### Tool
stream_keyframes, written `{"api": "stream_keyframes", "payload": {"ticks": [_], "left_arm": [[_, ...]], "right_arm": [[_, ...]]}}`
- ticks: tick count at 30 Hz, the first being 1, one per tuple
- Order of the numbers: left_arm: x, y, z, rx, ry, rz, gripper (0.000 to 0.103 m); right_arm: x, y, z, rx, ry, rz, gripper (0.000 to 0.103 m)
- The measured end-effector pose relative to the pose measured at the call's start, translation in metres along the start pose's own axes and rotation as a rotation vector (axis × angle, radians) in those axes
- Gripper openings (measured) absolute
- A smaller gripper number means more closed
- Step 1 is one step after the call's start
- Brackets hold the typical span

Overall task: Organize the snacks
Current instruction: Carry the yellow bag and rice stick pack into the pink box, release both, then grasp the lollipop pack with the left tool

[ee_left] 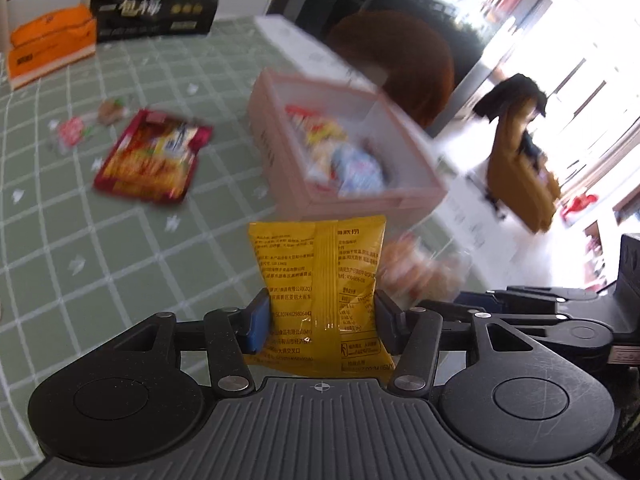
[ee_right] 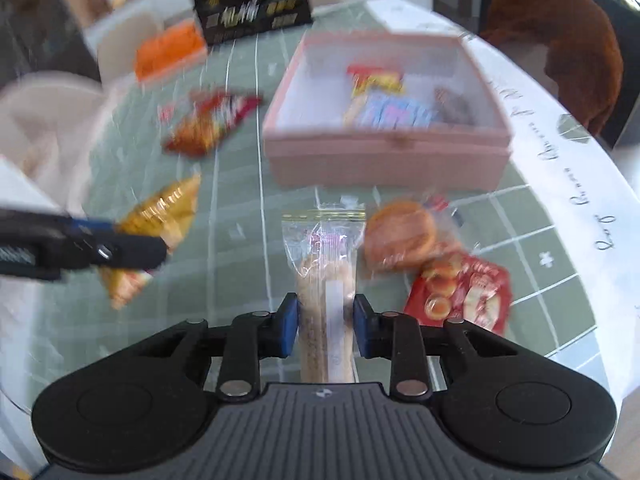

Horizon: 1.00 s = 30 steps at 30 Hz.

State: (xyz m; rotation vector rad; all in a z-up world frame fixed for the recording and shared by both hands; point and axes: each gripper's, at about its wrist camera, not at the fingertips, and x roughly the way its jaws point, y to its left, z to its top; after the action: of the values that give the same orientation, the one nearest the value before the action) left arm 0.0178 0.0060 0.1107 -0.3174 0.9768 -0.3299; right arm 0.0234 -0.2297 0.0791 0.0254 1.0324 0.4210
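Two grips: we are holding a yellow packet (ee_left: 320, 292) upright in the left tongs (ee_left: 322, 314) and a clear-wrapped bar (ee_right: 325, 300), lengthwise, in the right tongs (ee_right: 326, 326). Pink box (ee_right: 384, 156) is lying straight ahead of both, right tongs seemingly nearer.

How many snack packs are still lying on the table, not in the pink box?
5: a red chip bag, two small candies left of it, a round bun and a red biscuit pack before the pink box. Blur may hide more.
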Motion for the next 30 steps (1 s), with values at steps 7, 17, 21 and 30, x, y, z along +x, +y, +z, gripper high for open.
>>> {"api": "stream_keyframes", "payload": {"ticks": [7,17,21,30], "left_arm": [[0.018,-0.023,0.088,0.113,-0.151,-0.073,0.059],[0.145,-0.005,0.132,0.14,-0.026,-0.134,0.058],[0.115,0.023,0.141,0.15,-0.11,-0.113,0.058],[0.091,0.172,0.165,0.151,-0.111,0.3,0.058]], "right_arm": [[-0.078,-0.009,0.075,-0.002,-0.29,-0.021,0.028],[0.006,-0.064,0.146,0.198,-0.139,-0.146,0.028],[0.048,-0.077,0.149,0.253,-0.068,-0.123,0.033],[0.05,-0.049,0.128,0.194,-0.138,-0.114,0.05]]}}
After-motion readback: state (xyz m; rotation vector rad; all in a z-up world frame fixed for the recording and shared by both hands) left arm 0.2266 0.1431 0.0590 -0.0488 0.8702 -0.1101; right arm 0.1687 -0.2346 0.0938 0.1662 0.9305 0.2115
